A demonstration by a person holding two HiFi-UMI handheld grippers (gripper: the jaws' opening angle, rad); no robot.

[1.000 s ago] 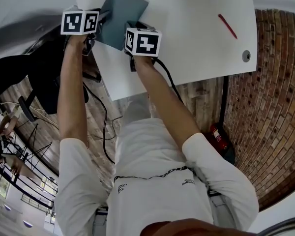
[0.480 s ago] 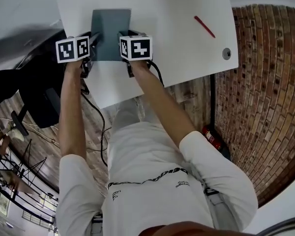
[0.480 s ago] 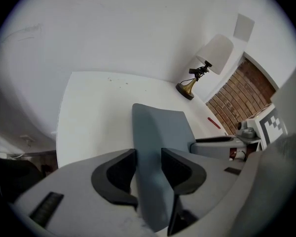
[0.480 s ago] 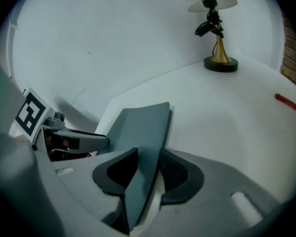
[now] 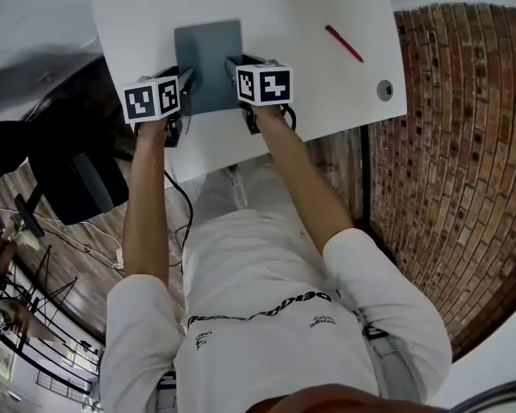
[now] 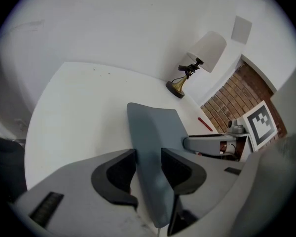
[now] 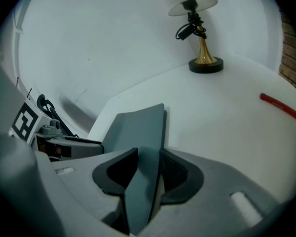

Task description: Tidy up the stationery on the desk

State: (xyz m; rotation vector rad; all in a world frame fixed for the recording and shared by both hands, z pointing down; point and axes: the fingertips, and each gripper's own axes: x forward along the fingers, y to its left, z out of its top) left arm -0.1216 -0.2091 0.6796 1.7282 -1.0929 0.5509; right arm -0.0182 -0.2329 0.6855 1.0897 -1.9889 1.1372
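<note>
A grey-blue notebook [image 5: 208,63] lies flat on the white desk [image 5: 318,93], squared to its edges. My left gripper [image 5: 187,84] grips its near left edge; those jaws have just been closing a little, and in the left gripper view the notebook [image 6: 153,127] sits pinched between them [image 6: 148,154]. My right gripper [image 5: 235,71] is shut on the near right edge, the cover [image 7: 138,125] squeezed between its pads [image 7: 148,154]. A red pen [image 5: 344,43] lies to the right, apart from both grippers.
A desk lamp [image 7: 197,28] with a brass base stands at the far edge. A round grommet [image 5: 384,90] sits at the desk's right corner. A black chair [image 5: 69,179] is to the left below the desk, with a brick surface [image 5: 447,188] to the right.
Both grippers have carried the notebook in from the desk's left edge towards its middle. It has turned from tilted to square with the desk.
</note>
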